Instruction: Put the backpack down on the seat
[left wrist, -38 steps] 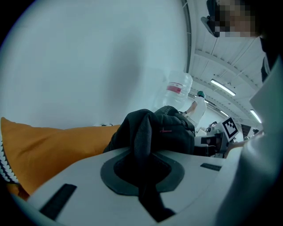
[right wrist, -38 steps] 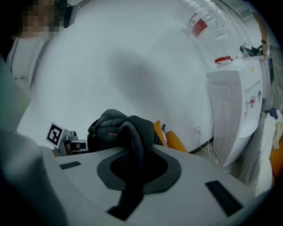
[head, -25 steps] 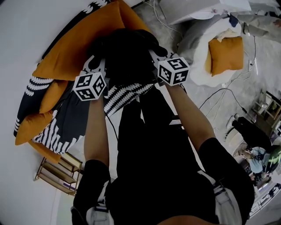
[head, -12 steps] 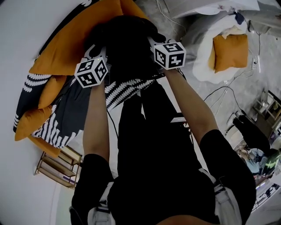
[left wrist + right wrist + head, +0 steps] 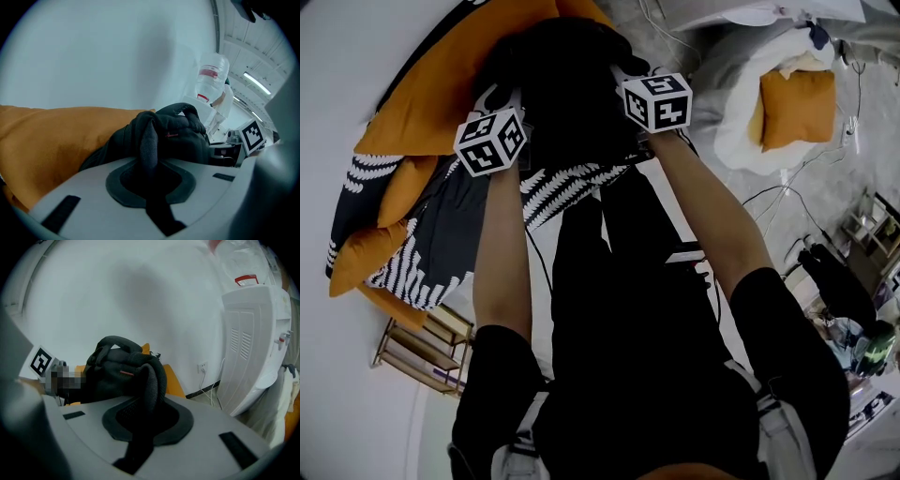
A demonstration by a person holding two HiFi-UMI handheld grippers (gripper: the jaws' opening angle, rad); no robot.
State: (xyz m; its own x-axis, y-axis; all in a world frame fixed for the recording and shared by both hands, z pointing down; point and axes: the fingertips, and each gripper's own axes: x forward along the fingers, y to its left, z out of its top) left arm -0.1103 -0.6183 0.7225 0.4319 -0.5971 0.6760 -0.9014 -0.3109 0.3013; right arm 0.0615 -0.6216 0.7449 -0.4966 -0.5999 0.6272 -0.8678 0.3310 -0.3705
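Backpack [image 5: 567, 89] between left claw [image 5: 149, 150] and right claw [image 5: 149, 399], against cushion [image 5: 431, 103]

backpack [image 5: 567, 94] sank lower toward seat [image 5: 422, 103]

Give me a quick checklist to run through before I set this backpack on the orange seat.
1. The left gripper is shut on a backpack strap: ok.
2. The right gripper has the other strap pinched between its jaws, which have just been opening: ok.
3. The backpack is above the orange seat cushion: ok.
4. Its bottom touches the cushion: cannot tell.
5. Nothing lies under it: cannot tell, hidden.
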